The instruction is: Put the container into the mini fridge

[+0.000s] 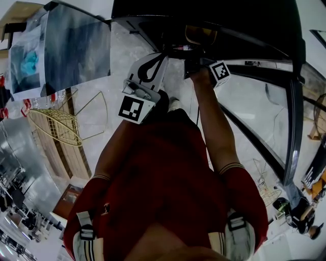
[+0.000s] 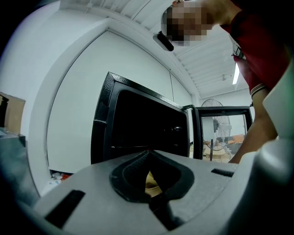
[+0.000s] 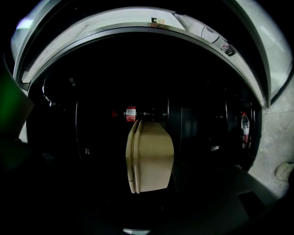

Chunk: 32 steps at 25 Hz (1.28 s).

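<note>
One container (image 3: 149, 156), tan and lidded, is sitting on edge between the jaws of the right gripper (image 1: 196, 65), which is clamping it at a fairly wide spread and holding it inside the dark opening of the single black mini fridge (image 1: 204, 15). Two bottles are showing in the right gripper view: one with a red label (image 3: 131, 113) is lying just behind the container's top edge, and a second bottle (image 3: 245, 126) is standing well off to the right. The left gripper (image 2: 149, 152) is hanging outside the fridge with its jaw tips meeting and gripping nothing; something yellowish is showing through the gap behind them, too little to name. The fridge door (image 1: 294, 102) is standing swung open at the person's right. A gold wire rack (image 1: 53, 127) is lying on the floor to the left, well apart from both grippers, and a fan (image 2: 220, 124) is standing beyond the door. Dark open room is lying on both sides of the container inside the fridge; nothing is touching its faces except the jaws.
</note>
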Each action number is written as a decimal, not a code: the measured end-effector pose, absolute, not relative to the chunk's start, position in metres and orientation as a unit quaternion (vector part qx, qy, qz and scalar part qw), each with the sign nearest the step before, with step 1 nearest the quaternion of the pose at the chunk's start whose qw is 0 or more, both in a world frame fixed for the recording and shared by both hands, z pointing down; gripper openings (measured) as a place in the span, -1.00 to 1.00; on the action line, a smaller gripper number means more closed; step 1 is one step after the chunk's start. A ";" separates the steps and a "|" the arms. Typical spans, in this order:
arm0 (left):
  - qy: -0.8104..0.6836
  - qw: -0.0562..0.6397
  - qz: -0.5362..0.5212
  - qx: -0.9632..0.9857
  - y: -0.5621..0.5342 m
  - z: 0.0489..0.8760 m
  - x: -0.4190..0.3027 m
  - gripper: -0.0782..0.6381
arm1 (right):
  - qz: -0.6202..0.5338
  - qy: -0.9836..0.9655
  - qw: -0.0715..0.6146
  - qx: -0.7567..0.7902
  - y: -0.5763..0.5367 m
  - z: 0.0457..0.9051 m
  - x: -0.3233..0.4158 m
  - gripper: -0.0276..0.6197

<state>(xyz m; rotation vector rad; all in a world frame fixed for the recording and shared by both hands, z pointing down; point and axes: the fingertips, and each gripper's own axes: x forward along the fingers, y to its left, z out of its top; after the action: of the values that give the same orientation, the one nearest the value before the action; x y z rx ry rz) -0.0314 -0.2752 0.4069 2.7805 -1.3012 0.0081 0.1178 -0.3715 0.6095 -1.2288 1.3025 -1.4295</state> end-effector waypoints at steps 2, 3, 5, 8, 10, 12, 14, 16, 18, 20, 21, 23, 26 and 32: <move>-0.423 0.035 0.004 0.906 -0.274 0.407 -0.030 -0.76 | -0.565 0.523 0.407 -0.492 -0.372 0.609 0.117 -0.02; -0.423 0.035 0.004 0.906 -0.274 0.407 -0.030 -0.76 | -0.563 0.527 0.402 -0.494 -0.373 0.609 0.117 0.02; -0.423 0.035 0.004 0.905 -0.275 0.406 -0.030 -0.76 | -0.560 0.533 0.390 -0.499 -0.373 0.610 0.115 0.09; -0.423 0.035 0.005 0.905 -0.275 0.406 -0.030 -0.76 | -0.555 0.540 0.375 -0.509 -0.371 0.611 0.115 0.14; -0.423 0.035 0.006 0.905 -0.274 0.405 -0.031 -0.76 | -0.554 0.545 0.364 -0.513 -0.368 0.611 0.114 0.18; -0.423 0.035 0.007 0.905 -0.273 0.404 -0.032 -0.76 | -0.555 0.549 0.357 -0.514 -0.366 0.611 0.111 0.20; -0.422 0.033 0.008 0.906 -0.272 0.404 -0.033 -0.76 | -0.553 0.552 0.353 -0.514 -0.363 0.610 0.110 0.21; -0.422 0.033 0.009 0.906 -0.270 0.404 -0.034 -0.76 | -0.550 0.558 0.347 -0.515 -0.358 0.609 0.110 0.21; -0.421 0.033 0.008 0.907 -0.268 0.404 -0.034 -0.76 | -0.545 0.570 0.337 -0.515 -0.351 0.605 0.108 0.21; -0.420 0.034 0.007 0.907 -0.266 0.403 -0.033 -0.76 | -0.535 0.588 0.320 -0.515 -0.343 0.600 0.105 0.21; -0.419 0.034 0.005 0.907 -0.264 0.402 -0.033 -0.76 | -0.530 0.598 0.310 -0.514 -0.338 0.597 0.104 0.21; -0.418 0.032 0.004 0.908 -0.262 0.401 -0.032 -0.76 | -0.522 0.617 0.293 -0.511 -0.327 0.591 0.101 0.21; -0.416 0.029 0.004 0.909 -0.257 0.399 -0.030 -0.76 | -0.506 0.649 0.268 -0.501 -0.309 0.579 0.096 0.21; -0.407 0.024 0.012 0.913 -0.240 0.397 -0.025 -0.76 | -0.451 0.712 0.235 -0.485 -0.276 0.531 0.099 0.21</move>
<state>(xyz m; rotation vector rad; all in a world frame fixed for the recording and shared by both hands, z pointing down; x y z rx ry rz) -0.0251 -0.2400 0.3965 2.8248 -1.2587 0.0367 0.0987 -0.2760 0.5315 -1.3296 1.9534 -1.2371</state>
